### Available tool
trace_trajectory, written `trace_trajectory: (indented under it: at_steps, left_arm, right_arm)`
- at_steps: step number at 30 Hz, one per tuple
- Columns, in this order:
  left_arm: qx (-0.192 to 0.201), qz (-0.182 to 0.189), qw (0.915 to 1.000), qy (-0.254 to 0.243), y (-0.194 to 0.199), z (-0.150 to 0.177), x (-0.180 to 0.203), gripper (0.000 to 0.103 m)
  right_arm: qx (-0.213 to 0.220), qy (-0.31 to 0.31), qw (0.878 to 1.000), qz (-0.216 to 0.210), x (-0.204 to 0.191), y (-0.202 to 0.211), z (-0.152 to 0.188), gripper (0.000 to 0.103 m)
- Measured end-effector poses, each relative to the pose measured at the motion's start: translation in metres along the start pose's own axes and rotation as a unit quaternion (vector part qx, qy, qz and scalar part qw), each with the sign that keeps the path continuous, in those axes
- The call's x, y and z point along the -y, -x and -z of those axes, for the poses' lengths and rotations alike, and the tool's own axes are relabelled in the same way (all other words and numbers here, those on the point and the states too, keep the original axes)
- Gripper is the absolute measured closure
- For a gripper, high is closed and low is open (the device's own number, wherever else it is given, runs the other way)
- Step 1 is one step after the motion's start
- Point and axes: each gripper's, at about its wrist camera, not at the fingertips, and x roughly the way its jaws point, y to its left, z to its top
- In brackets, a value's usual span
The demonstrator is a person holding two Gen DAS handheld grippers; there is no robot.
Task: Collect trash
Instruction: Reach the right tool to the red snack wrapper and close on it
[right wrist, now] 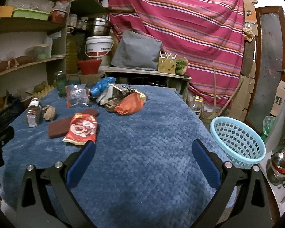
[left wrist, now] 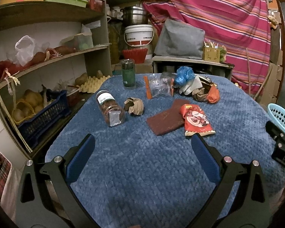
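Both sets of fingers are spread wide, holding nothing, hovering over bare blue cloth at the near end of the table [right wrist: 152,133]. Left gripper [left wrist: 142,150]; right gripper [right wrist: 142,152].

Progress, my read: nothing collected yet. The light-blue basket [right wrist: 237,142] sits at the table's right edge, just beside the right gripper. What shows of its inside looks empty; the bottom isn't fully visible.

Trash on the table:
- red snack wrapper [left wrist: 196,119], nearest, lying partly on a brown pad [left wrist: 167,117]
- crumpled brown paper [left wrist: 134,106], just beside the tipped jar
- clear plastic bag [left wrist: 159,85] with an orange strip [left wrist: 147,87] beside it
- far pile: blue plastic bag [left wrist: 184,75], orange bag [left wrist: 212,95], mixed wrappers between them, all touching

Containers:
- clear jar [left wrist: 110,108] on its side, reddish-brown contents inside, lid end toward the camera
- green jar [left wrist: 128,72] upright at the far left; contents can't be told

Whether the jars and pad count as trash is unclear. Snack wrapper looks like the easiest first pick for the right gripper: closest to both it and the basket.
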Motion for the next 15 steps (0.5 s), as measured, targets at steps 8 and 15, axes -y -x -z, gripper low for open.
trace_trajectory:
  at_steps: [8, 15]
  left_arm:
    - [-0.014, -0.003, 0.9999, 0.004, -0.024, -0.012, -0.001, 0.005]
    - [-0.011, 0.001, 0.9999, -0.003, -0.040, -0.028, 0.002, 0.005]
  right_arm:
    - [-0.004, -0.007, 1.000, -0.013, 0.005, -0.022, -0.024, 0.004]
    - [0.012, 0.008, 0.999, -0.037, -0.013, -0.040, -0.046, 0.004]
